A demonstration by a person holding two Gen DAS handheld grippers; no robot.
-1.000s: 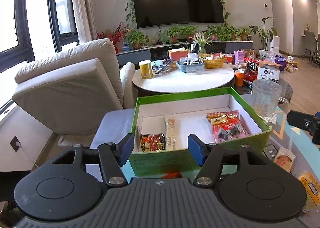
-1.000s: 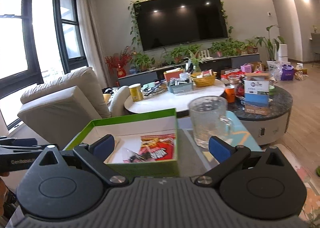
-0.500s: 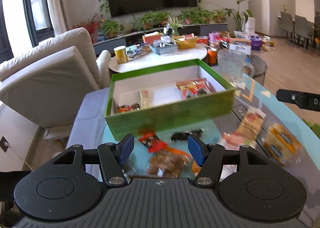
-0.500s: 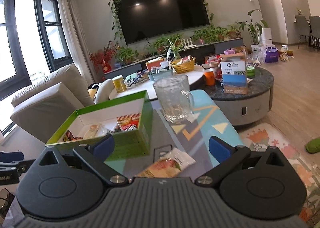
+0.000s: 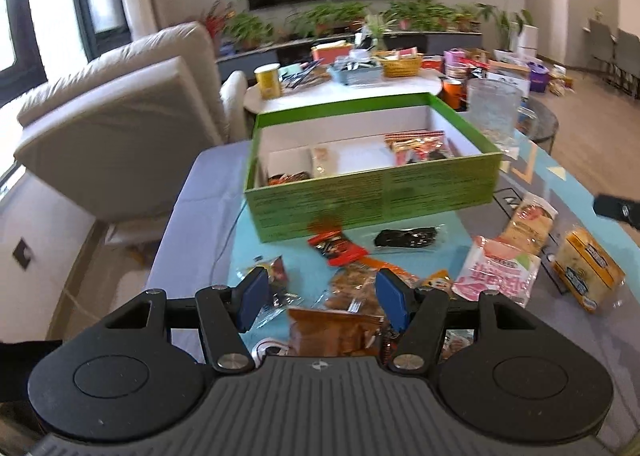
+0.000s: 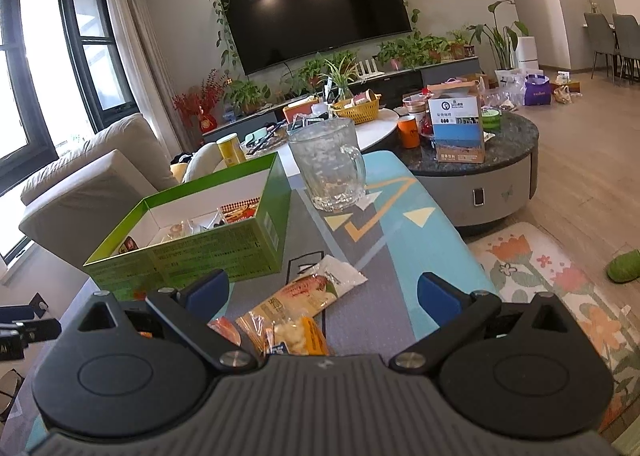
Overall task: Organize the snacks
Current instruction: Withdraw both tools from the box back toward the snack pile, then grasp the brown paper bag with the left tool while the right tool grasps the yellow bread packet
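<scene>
Table [image 5: 208,216]: patterned top in blue, grey and teal, carries everything below.

Green box [image 5: 400,192], white inside, lid off, sits toward the far side of the table. Inside: a red-printed packet [image 5: 418,146] at the right, a pale clear-wrapped snack [image 5: 320,160] mid-left, a small dark-red packet [image 5: 286,178] at the near-left corner.

Glass mug [image 6: 330,168]: upright, clear, just beside the box's far right corner, handle to the right in the right wrist view.

Loose snacks lie on the table in front of the box, none inside it: yellow bread packet [image 5: 588,270] far right; pink packet [image 5: 498,272] next to it; beige packet [image 5: 530,222] behind those, near the box's right end; black packet in clear wrap [image 5: 408,237] just before the box wall; red-orange packet [image 5: 338,248] to its left; brown biscuit bag [image 5: 340,320] nearest the camera.

Left tool [image 5: 324,298]: released, blue pads apart, hanging above the brown biscuit bag, nothing gripped.

Right tool [image 6: 322,292]: released, pads wide apart, over the beige packet and the yellow bread packet, nothing gripped. Its dark tip shows at the right edge of the left wrist view.
</scene>
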